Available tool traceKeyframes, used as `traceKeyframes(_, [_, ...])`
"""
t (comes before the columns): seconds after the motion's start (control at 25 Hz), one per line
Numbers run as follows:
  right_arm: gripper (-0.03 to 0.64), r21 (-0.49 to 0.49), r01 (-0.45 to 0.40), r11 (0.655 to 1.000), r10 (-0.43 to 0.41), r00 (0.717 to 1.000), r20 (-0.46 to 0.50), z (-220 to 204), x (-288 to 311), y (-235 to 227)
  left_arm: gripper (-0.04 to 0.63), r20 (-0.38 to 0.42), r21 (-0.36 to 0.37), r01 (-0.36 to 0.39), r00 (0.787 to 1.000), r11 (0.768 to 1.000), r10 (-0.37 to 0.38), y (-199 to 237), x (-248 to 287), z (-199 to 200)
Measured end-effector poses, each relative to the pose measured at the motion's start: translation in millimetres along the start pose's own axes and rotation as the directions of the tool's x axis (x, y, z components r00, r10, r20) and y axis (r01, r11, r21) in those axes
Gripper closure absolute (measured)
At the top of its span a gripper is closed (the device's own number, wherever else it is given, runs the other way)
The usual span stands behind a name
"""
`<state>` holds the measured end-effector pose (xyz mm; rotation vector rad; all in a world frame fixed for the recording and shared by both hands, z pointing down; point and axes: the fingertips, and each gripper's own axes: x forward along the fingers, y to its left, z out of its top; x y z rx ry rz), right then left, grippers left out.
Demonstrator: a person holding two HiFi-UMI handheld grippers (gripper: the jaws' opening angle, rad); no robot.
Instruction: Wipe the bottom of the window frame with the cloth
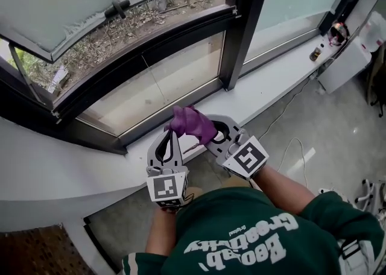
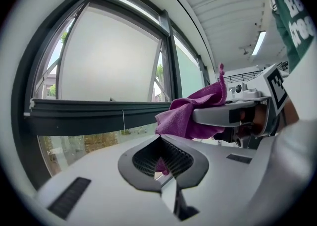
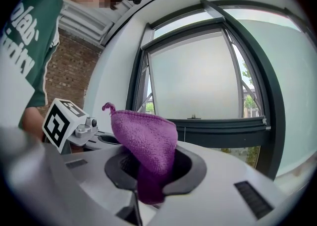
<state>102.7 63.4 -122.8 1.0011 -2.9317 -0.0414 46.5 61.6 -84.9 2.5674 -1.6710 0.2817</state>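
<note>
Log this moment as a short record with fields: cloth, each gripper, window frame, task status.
cloth: purple cloth, bunched, standing up out of the right gripper
right gripper: shut on the purple cloth
left gripper: jaws together, gripping nothing, close beside the right gripper
window frame: dark bottom rail just beyond the cloth, above the white sill
task status: cloth is held up in front of the rail, not seen pressed to it

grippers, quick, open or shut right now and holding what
left gripper: shut, nothing clearly gripped
right gripper: shut on the purple cloth
</note>
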Motion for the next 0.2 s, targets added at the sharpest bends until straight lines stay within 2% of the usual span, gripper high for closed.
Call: traceKeyframes(0.2, [0.532, -0.014, 0.008, 1.0, -0.008, 1.0, -0.012, -1.1, 1.3, 3.5, 0.589, 0.013, 0.001, 0.015, 1.0, 1.0, -0.015, -0.4, -1.1, 2.5])
